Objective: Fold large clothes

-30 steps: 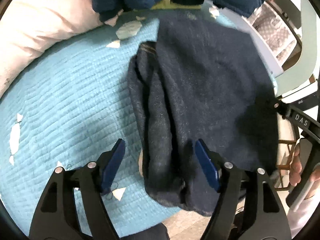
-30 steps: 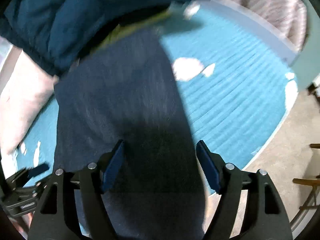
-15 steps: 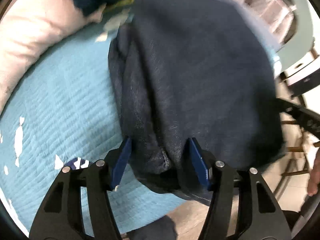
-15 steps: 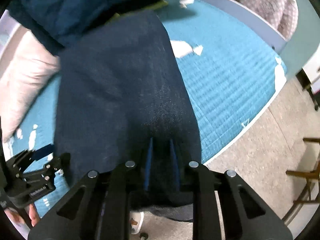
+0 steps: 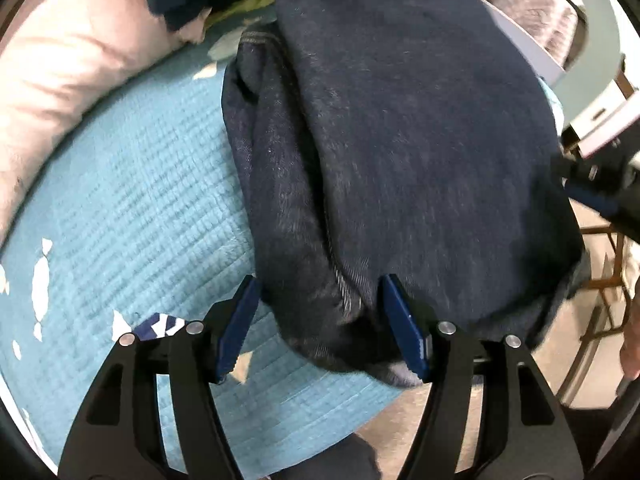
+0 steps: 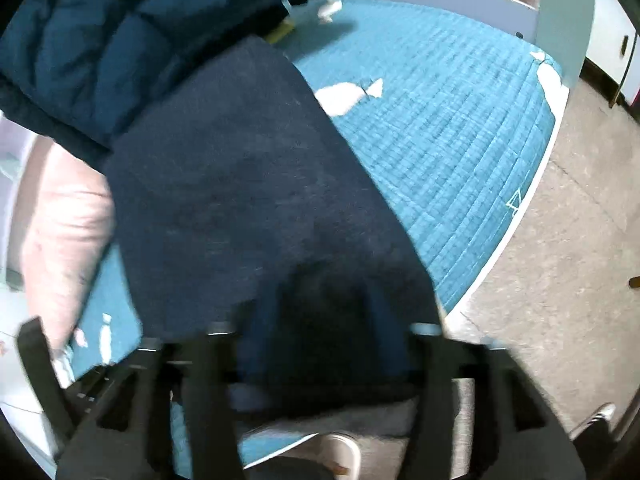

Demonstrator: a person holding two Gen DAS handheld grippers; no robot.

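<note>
A ribbed turquoise quilt [image 5: 132, 200] carries a folded, fuzzy navy garment [image 5: 400, 140] at its near edge. The left gripper [image 5: 320, 320] straddles the garment's rolled hem, blue pads parting; the blurred right gripper [image 6: 320, 344] is opening over the same cloth.

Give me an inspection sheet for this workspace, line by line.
Surface: blue quilted bedspread.
Job's things: dark folded garment lying at the bed's near edge.
Clutter: puffy blue jacket, pink pillow, yellow item.
Grippers: left gripper opening, garment's edge between the jaws; right gripper blurred, opening over the garment.
Cables: nothing seen.
Surroundings: bare floor, wooden chair legs.
</note>
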